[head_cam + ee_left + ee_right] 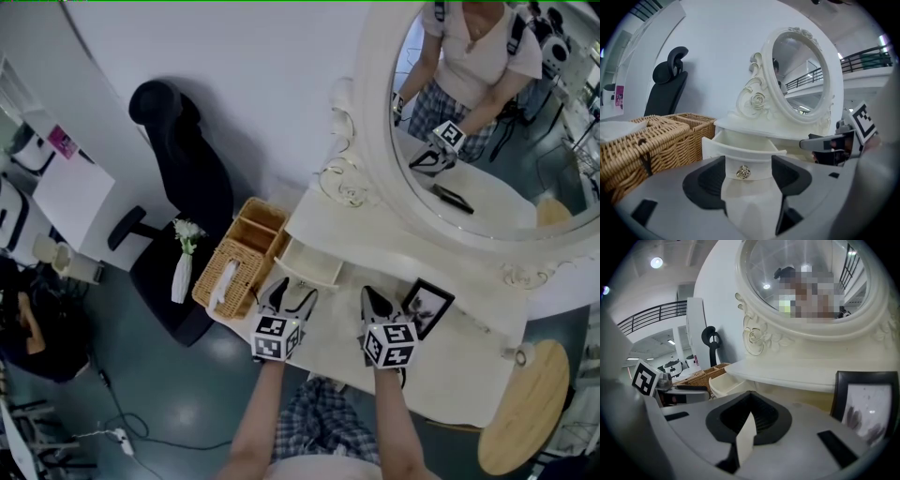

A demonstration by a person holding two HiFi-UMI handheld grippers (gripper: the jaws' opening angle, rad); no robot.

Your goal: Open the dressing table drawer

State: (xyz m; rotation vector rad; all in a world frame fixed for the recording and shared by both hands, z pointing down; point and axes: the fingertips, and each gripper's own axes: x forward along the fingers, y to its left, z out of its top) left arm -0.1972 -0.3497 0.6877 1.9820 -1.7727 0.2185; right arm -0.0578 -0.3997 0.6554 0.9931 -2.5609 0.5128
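Above the drawer rises the oval mirror on its carved stand, and in front of the drawer spreads the white surface of the dressing table. Well to the drawer's left stands a black office chair; just beside its left side sits a wicker basket, with a white vase of flowers beyond that. A dark picture frame lies to the drawer's right. The drawer itself already stands pulled out toward the person, its inside showing. The left gripper is at the drawer's front with its fingers spread apart; the small metal knob lies between them, and neither pad appears to press on it. The right gripper rests to the drawer's right with its fingers closed together on nothing. From here the likeliest trouble is a spread finger catching the knob on the way off and jerking the drawer further, perhaps clear of its opening, or a sideways drift knocking the basket.
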